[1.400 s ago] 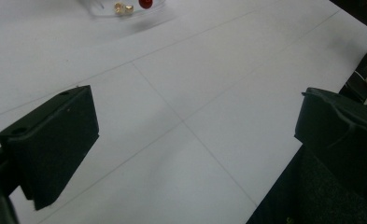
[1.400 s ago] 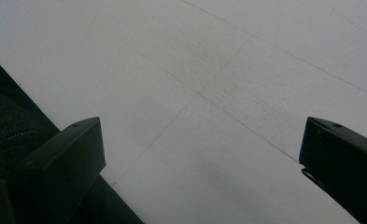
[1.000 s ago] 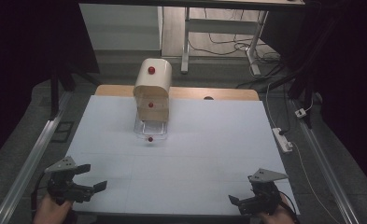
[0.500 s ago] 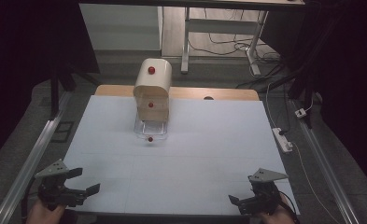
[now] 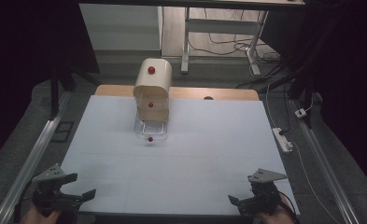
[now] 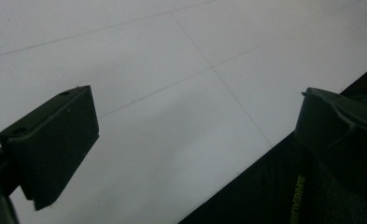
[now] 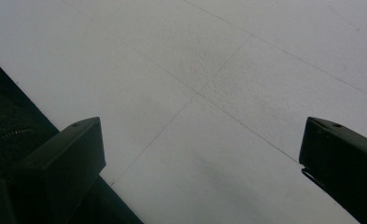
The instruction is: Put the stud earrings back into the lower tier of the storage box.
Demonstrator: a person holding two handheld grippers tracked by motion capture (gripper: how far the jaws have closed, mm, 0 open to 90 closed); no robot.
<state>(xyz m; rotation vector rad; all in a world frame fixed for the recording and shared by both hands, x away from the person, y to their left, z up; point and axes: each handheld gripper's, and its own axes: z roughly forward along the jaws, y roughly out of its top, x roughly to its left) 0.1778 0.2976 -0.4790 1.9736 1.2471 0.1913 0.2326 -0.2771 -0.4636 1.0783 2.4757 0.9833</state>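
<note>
Now spread wide and holding nothing: left gripper and right gripper, at the table's near edge. Well ahead of both jaws, wooden box, bare sheet between.

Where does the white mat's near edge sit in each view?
High view: near edge runs level along the bottom.
Left gripper view: it slants from bottom middle up to the right.
Right gripper view: it slants from the left side down to the bottom.
Shared landmark: the thin crossing lines on the mat.
</note>
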